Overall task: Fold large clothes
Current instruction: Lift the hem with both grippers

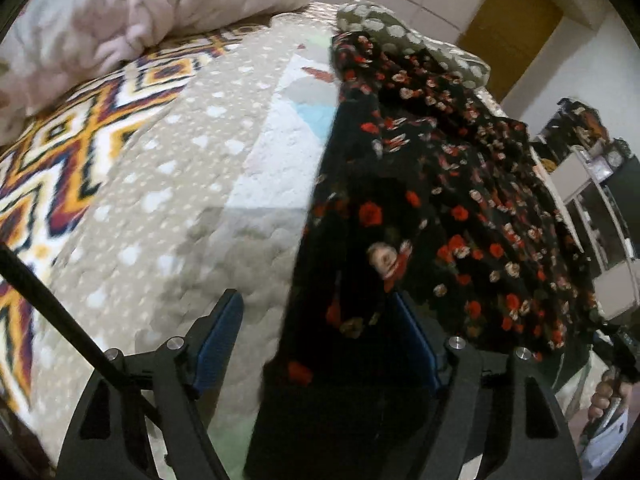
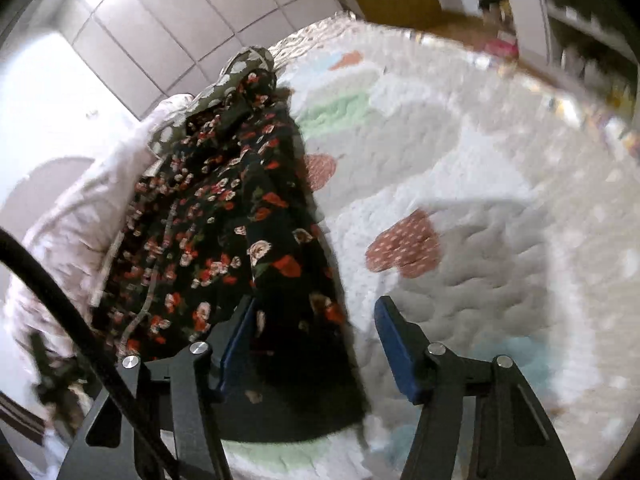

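Nearest in the left wrist view, the left gripper (image 1: 320, 344) has matte black arms and ribbed blue pads standing apart; the dress (image 1: 420, 208) edge lies between them, but no pad visibly presses it. In the right wrist view the right gripper (image 2: 316, 344) also has its fingers spread, the dress (image 2: 224, 220) hem in the gap close to the left pad, the other pad over bare quilt (image 2: 460, 184); whether that left pad touches the cloth I cannot tell.

The dress is thin, soft black fabric printed with small red and cream roses, rumpled in loose folds. It lies on the bed as a long strip, its long axis running from the grippers away toward the far bed edge, narrowing there.

Under it, the quilt (image 1: 208, 208) is puffy and stitched, pale with dots and pastel patches. Beyond lie a zigzag-patterned blanket (image 1: 80, 128), a crumpled pinkish duvet (image 1: 140, 8) and a spotted olive cloth (image 1: 400, 36).
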Tool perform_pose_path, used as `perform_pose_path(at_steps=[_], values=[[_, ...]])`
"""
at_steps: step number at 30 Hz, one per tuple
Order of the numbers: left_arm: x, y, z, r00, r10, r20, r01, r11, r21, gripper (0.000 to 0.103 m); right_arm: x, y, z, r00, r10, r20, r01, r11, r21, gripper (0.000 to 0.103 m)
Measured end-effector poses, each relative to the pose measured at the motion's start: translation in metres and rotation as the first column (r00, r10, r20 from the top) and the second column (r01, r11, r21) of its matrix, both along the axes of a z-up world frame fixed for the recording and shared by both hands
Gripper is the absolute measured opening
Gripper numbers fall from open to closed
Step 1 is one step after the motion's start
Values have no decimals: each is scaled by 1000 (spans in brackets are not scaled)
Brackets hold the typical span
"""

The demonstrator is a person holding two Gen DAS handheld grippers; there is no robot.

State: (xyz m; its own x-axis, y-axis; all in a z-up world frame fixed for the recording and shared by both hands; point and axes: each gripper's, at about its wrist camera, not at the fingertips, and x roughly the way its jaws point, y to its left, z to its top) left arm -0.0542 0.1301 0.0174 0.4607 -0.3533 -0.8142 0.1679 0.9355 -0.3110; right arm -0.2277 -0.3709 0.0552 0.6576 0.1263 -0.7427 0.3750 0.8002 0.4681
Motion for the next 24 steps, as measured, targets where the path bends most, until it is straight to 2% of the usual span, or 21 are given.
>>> perform_pose_path(at_steps=[2, 3, 5, 8, 12, 14, 19, 21, 24], values=[[4, -1, 2, 999, -33, -19, 32, 997, -74, 74, 3, -1, -7, 999, 25, 22, -27, 996, 80, 56], [5, -1, 3, 997, -63, -37, 58, 988, -142, 74, 6, 0, -10, 999, 38, 34, -42, 993, 115, 56], [4, -2, 4, 994, -91, -52, 79, 976, -204, 74, 8, 6, -13, 997, 65, 52, -72, 986, 150, 57], [-2, -7, 1, 992, -111, -65, 93, 970, -225, 65, 9, 13, -15, 994, 87, 70, -97, 981, 169, 57], [-7, -4, 1, 992, -106, -67, 89, 971, -220, 42, 1, 17, -17, 985, 116, 130, -147, 954, 263, 57], [-8, 2, 2, 993, -94, -71, 76, 972, -223, 37, -1, 18, -17, 982, 124, 144, -160, 948, 275, 57], [-4, 29, 7, 998, 5, -59, -18, 975, -223, 37, -7, 7, -13, 991, 22, 132, -52, 973, 227, 57], [-2, 46, 9, 997, 48, -57, -61, 966, -251, 51, -8, 3, -14, 992, 4, 125, -32, 975, 221, 57], [2, 60, 6, 994, 78, -77, -97, 951, -294, 56, -5, 6, -15, 993, 19, 116, -43, 977, 209, 58]])
